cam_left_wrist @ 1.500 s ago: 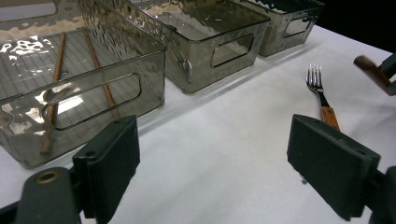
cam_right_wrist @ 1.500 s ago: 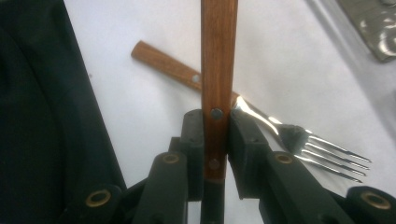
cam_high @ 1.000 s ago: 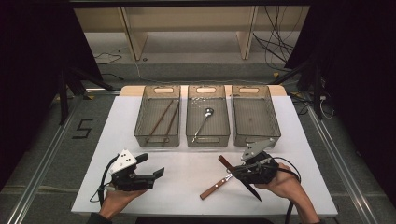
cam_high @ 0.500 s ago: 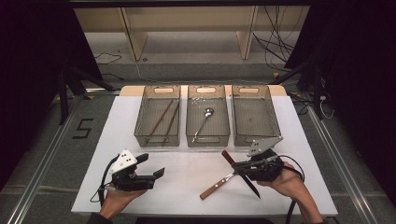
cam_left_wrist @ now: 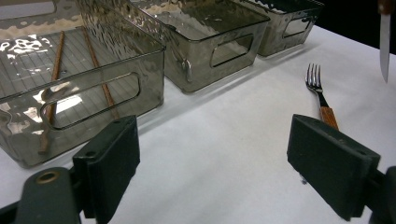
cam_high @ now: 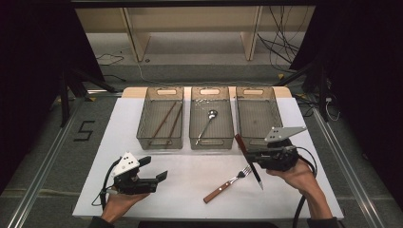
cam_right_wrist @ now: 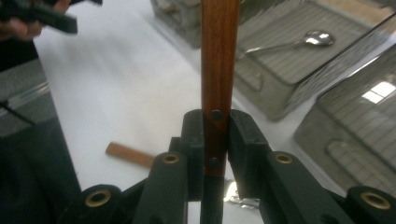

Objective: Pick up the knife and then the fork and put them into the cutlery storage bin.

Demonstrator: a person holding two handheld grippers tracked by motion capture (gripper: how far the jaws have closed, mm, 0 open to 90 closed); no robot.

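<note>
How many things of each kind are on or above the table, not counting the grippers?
Bins: 3
Chopsticks: 2
Spoon: 1
Fork: 1
Knife: 1, held in the right gripper
Total: 8

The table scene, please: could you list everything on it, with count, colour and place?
table: one, white, under everything.
bins: three, clear grey, in a row at the far side.
chopsticks: two, brown, in the left bin.
spoon: one, silver, in the middle bin.
right bin: nothing visible inside.
fork: one, silver with wooden handle, flat on the table near its front.
knife: one, wooden handle, dark blade, lifted off the table.
left gripper: black, jaws open, holding nothing, front left.
right gripper: black, shut on the knife handle, front right.
</note>
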